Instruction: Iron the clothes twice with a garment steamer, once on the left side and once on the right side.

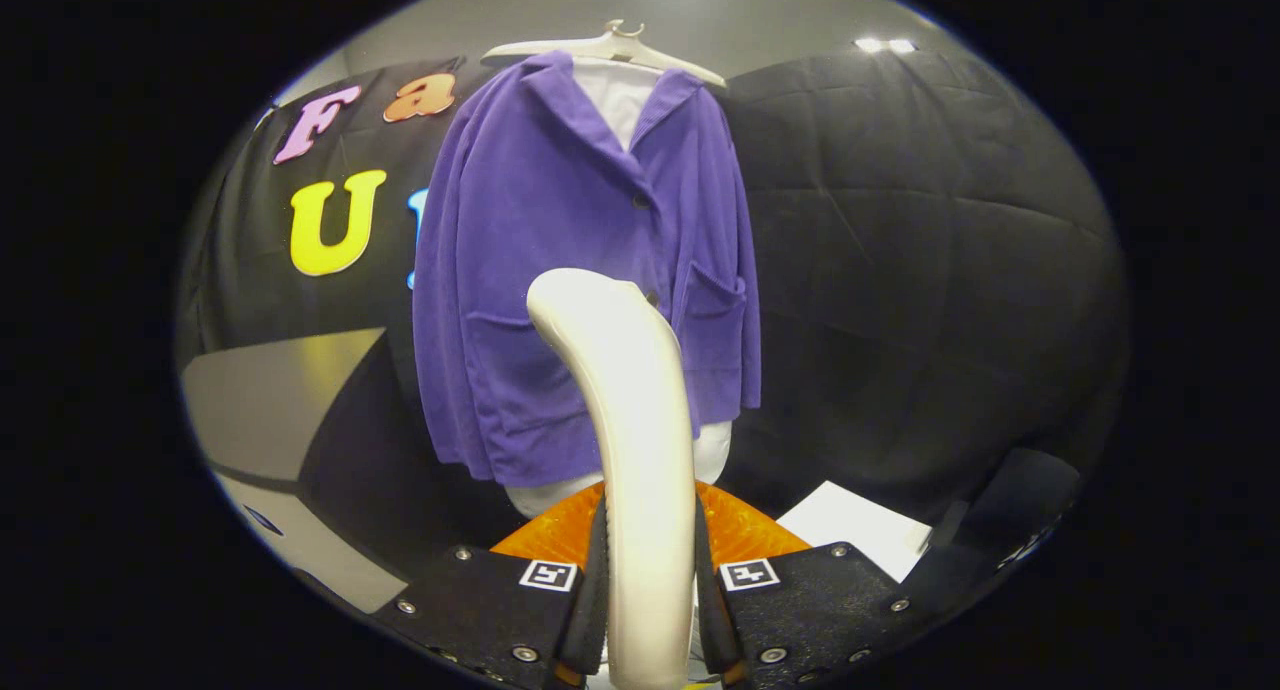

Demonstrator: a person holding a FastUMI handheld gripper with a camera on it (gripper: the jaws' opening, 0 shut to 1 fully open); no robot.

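Observation:
A purple jacket [585, 280] hangs on a white hanger [610, 48] over a white garment, straight ahead of me against the booth wall. My gripper [650, 590] is shut on the cream handle of the garment steamer [630, 420], which rises between the fingers [592, 580] and curves toward the jacket. The steamer's head sits in front of the jacket's lower middle, between its two pockets; whether it touches the cloth I cannot tell. The white garment's hem shows below the jacket.
A grey table or cabinet corner [270, 400] stands to the left of the jacket. A white sheet or board [855, 525] lies low to the right. An orange surface [740, 535] shows just beyond the fingers.

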